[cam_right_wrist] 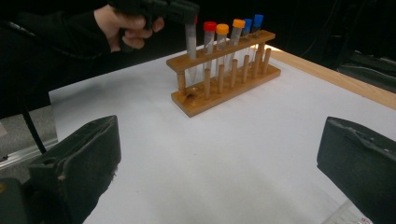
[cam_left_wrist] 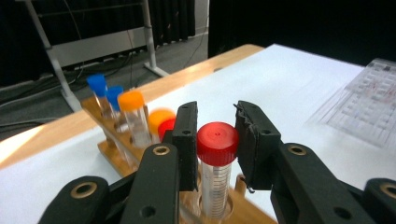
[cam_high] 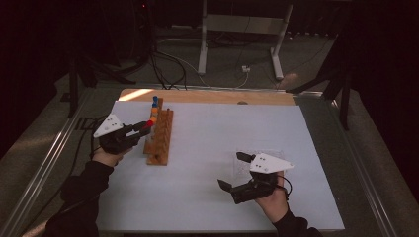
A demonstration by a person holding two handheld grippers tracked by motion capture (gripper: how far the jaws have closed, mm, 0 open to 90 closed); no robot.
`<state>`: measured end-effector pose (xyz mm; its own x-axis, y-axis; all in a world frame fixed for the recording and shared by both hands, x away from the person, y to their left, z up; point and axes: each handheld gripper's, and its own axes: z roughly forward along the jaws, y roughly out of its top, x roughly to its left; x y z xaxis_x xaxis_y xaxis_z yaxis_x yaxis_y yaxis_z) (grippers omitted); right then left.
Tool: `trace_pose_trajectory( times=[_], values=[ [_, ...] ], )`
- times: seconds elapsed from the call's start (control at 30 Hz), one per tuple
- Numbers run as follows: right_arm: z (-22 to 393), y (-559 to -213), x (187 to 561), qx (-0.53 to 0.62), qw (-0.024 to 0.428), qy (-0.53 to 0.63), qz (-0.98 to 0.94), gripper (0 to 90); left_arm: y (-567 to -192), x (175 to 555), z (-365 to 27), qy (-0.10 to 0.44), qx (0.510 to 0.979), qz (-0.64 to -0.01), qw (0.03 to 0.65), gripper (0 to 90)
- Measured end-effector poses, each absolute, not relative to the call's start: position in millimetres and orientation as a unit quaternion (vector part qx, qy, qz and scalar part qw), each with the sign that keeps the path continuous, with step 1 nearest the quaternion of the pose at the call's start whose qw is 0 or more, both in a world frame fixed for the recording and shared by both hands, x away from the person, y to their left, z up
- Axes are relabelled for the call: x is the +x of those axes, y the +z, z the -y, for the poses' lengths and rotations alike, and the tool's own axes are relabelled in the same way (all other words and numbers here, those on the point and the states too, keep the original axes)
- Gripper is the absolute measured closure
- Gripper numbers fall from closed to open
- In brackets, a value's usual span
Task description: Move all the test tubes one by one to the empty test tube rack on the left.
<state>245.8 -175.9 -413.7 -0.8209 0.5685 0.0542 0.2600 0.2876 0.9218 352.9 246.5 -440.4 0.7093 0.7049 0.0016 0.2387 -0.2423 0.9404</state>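
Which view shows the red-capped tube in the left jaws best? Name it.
The left gripper view: the red-capped tube stands close up between the jaws. The right gripper view shows it far off in the rack; the high view, small.

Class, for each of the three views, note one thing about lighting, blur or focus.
High view: dim, dark surroundings; a bright patch of light on the wooden table edge. Left gripper view: red-capped tube is sharp between the left tool's pads, while the clear plastic tray looks smeared. Right gripper view: wooden rack is fairly crisp; the right tool's near pads look soft.
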Motion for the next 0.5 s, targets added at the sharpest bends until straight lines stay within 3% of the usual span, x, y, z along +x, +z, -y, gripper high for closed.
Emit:
trace_pose_trajectory(
  times=[0.3, 0.37, 0.5],
  values=[
    [176, -414, 245, 0.262, 0.142, 0.536, -0.790, 0.0, -453, 353, -247, 0.198, 0.757, -0.319, 0.535, 70.0],
    [176, -413, 245, 0.262, 0.142, 0.536, -0.790, 0.0, -450, 351, -246, 0.187, 0.761, -0.311, 0.537, 50.6],
    [178, -412, 245, 0.263, 0.142, 0.539, -0.788, 0.0, -438, 341, -247, 0.182, 0.756, -0.317, 0.543, 24.1]
  ],
)
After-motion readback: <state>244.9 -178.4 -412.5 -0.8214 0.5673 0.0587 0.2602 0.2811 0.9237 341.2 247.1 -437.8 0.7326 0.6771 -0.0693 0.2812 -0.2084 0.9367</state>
